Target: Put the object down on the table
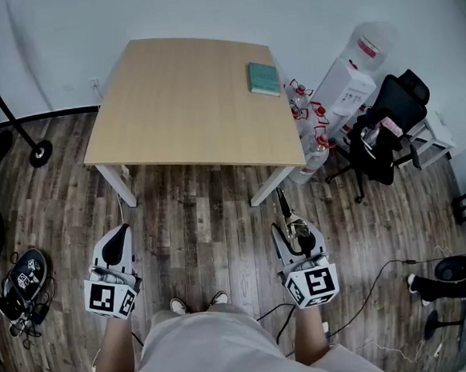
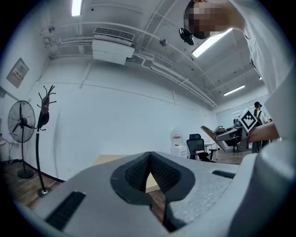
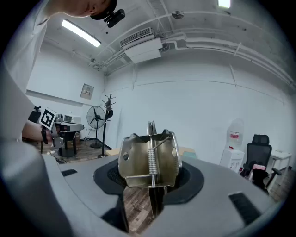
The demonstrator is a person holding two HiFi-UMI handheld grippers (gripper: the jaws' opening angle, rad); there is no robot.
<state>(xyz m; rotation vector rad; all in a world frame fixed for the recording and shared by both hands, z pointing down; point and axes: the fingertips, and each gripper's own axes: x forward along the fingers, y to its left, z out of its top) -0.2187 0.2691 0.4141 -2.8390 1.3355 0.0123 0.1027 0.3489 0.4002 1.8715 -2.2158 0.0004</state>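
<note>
- Clear water bottles [image 1: 313, 131] with red caps stand on the floor [image 1: 195, 216] just beside the bench [image 1: 186, 96]; how full they are I cannot tell
- A teal book [image 1: 263, 78] lies at the far right corner of the bench, and an office chair [image 1: 388, 121] stands further right
- The right gripper [image 1: 291, 234] has its jaws closed on a metal spring clip [image 3: 150, 159], above the floor and short of the bench
- The clip's long axis runs forward, with the thin end toward the bench
- The left gripper [image 2: 149, 163] has its jaws together, with nothing between them

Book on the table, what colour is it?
The book is teal green; the head view shows it best.
</note>
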